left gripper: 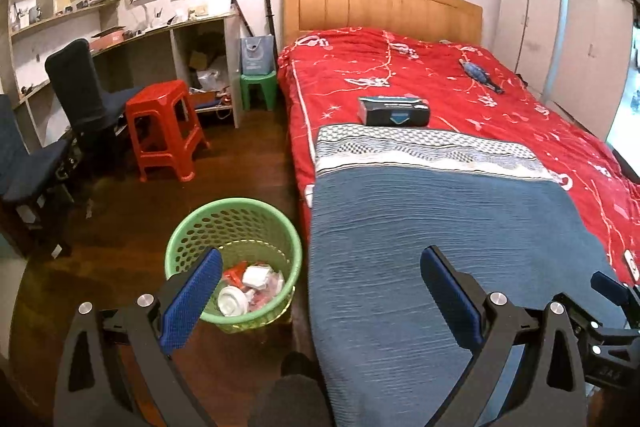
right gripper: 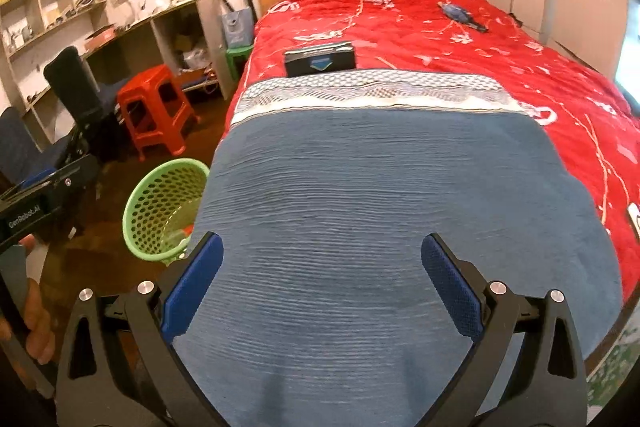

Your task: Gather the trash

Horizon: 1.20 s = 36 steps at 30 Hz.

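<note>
A green perforated basket stands on the wood floor beside the bed; it also shows in the right wrist view. It holds white and red trash, including a white lid. My left gripper is open and empty, its left finger over the basket's near rim and its right finger over the blue blanket. My right gripper is open and empty above the blue blanket. The right gripper also shows at the right edge of the left wrist view. The left gripper's body shows at the left edge of the right wrist view.
A dark box and a blue toy lie on the red bedspread. A red stool, a green stool, dark chairs, a desk and shelves stand left of the bed.
</note>
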### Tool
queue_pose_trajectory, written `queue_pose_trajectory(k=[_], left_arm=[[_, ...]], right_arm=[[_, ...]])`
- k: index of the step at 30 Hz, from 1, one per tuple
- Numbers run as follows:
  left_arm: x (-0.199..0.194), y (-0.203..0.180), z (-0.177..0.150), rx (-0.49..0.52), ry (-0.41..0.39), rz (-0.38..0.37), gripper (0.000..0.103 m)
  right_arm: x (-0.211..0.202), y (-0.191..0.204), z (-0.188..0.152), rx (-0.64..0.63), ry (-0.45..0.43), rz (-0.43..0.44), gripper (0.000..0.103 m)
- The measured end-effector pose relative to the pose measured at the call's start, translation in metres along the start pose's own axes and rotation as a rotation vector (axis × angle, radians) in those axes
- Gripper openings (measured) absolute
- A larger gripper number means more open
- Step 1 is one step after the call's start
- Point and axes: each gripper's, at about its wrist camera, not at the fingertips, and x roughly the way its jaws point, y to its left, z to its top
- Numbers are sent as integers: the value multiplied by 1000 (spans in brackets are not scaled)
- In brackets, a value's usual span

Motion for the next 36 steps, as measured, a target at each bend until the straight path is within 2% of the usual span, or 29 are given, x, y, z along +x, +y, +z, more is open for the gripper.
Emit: queue_pose_trajectory(k=[13,36], left_arm=[[-14,-29,-6,35,-6,-76,96],[-13,-30,-12,29,12,-108,96]], right_arm=[[-18,-26,-8,35,-30,-49,98],[-20,-23,-10,21,-37,-71,98]])
